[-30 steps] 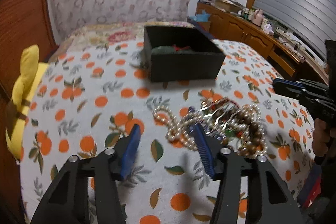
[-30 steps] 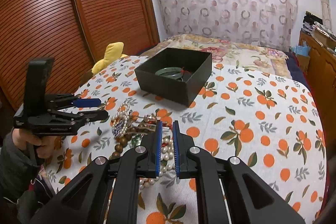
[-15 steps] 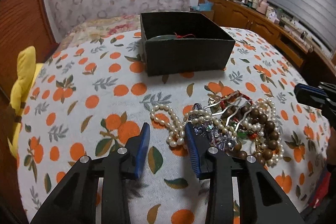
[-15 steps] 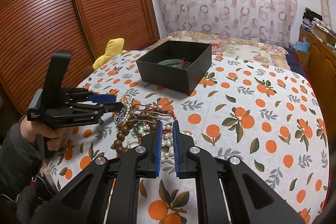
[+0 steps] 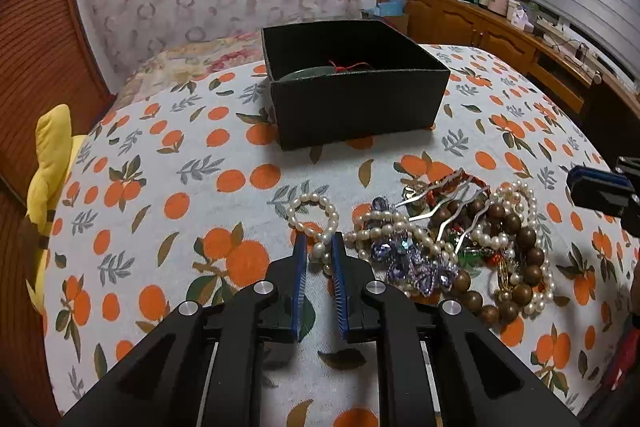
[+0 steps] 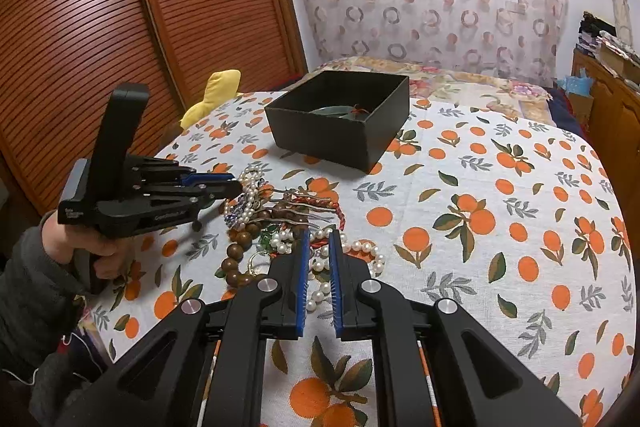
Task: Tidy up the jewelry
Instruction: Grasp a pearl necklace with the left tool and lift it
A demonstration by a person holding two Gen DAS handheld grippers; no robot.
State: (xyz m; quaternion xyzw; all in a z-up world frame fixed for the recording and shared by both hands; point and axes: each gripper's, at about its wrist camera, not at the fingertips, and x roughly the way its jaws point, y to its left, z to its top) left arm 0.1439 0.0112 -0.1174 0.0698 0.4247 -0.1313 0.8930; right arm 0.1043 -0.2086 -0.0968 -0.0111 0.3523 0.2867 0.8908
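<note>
My left gripper (image 5: 319,251) has just closed on the pearl bracelet (image 5: 314,217), nearside of the black box (image 5: 356,103). My right gripper (image 6: 319,254) is closed, empty. Advise lifting slowly, clear of the jewelry pile (image 5: 460,247).

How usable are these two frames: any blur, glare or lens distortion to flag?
Left wrist view: sharp, strong fisheye bowing of the table edge, dark vignetted corners, dim warm light, soft shadow beside the black box. Right wrist view: equally sharp, same bowing on the slatted wardrobe doors, no glare.
</note>
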